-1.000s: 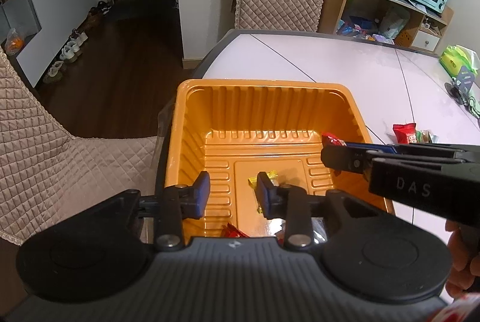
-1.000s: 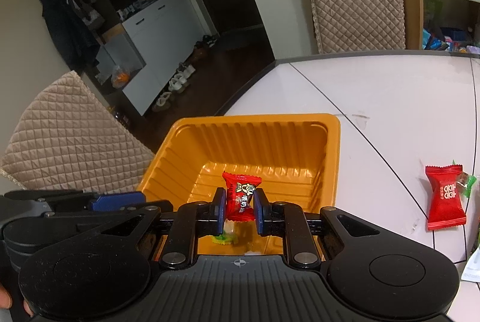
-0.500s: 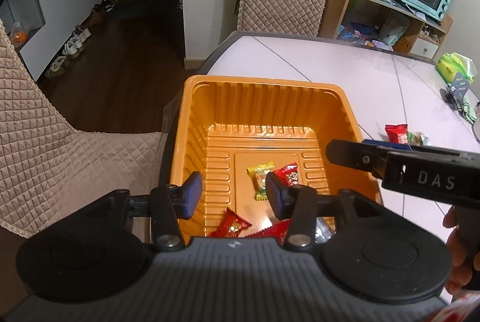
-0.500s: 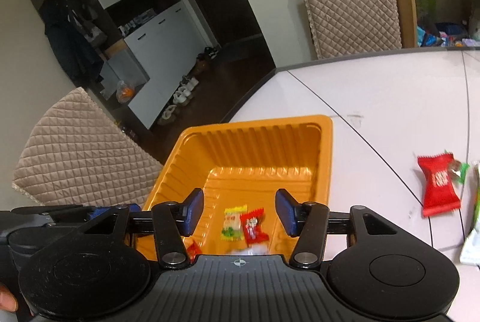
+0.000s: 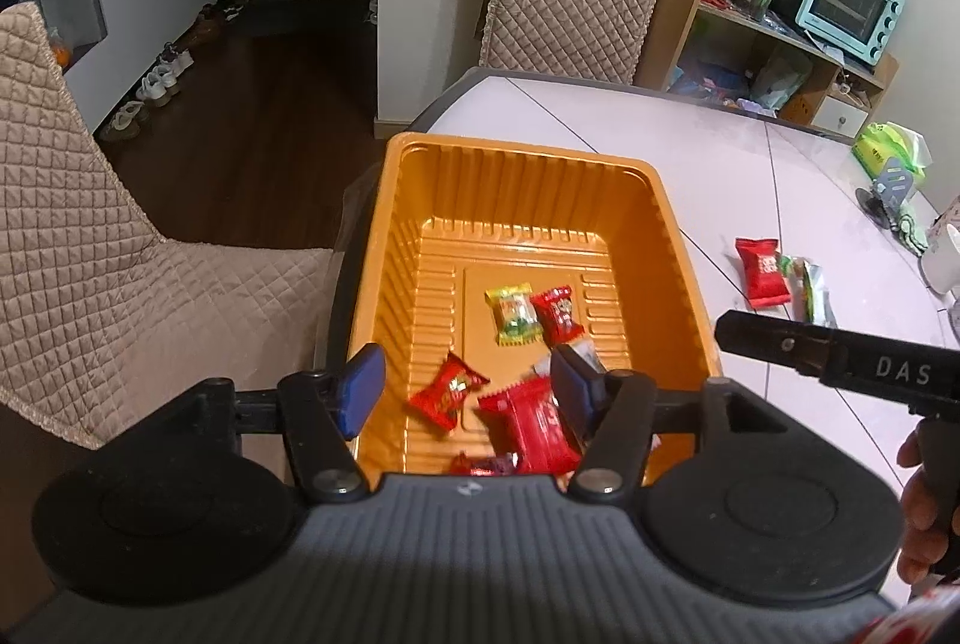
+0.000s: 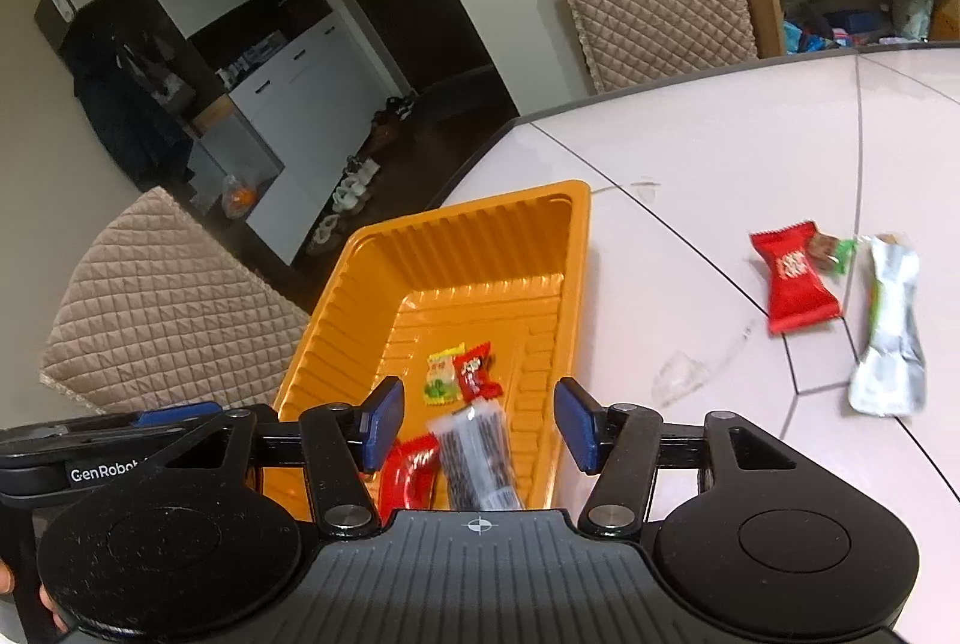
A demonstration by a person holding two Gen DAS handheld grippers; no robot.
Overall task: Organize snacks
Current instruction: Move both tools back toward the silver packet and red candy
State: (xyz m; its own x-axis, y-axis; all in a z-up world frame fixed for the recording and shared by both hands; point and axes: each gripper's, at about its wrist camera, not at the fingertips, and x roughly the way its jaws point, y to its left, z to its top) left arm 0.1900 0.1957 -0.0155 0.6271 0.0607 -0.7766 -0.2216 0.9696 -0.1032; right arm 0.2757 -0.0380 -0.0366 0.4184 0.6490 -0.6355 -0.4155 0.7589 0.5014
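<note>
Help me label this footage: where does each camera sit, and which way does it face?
Left wrist: on the left tongs, looking down into the ribbed orange plastic tray; right tongs and fingers of a hand show.
Right wrist: on the right tongs, over the tray's right side; left tongs show.
Shared: tray, yellow-green candy, red packet on the white table.

Left gripper (image 5: 468, 389) and right gripper (image 6: 477, 419) both tilt downward, jaws just opening, nothing gripped.

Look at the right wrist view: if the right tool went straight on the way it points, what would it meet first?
Probably the dark striped packet lying in the orange tray, just ahead of the open right tool; depth is unclear.
</note>
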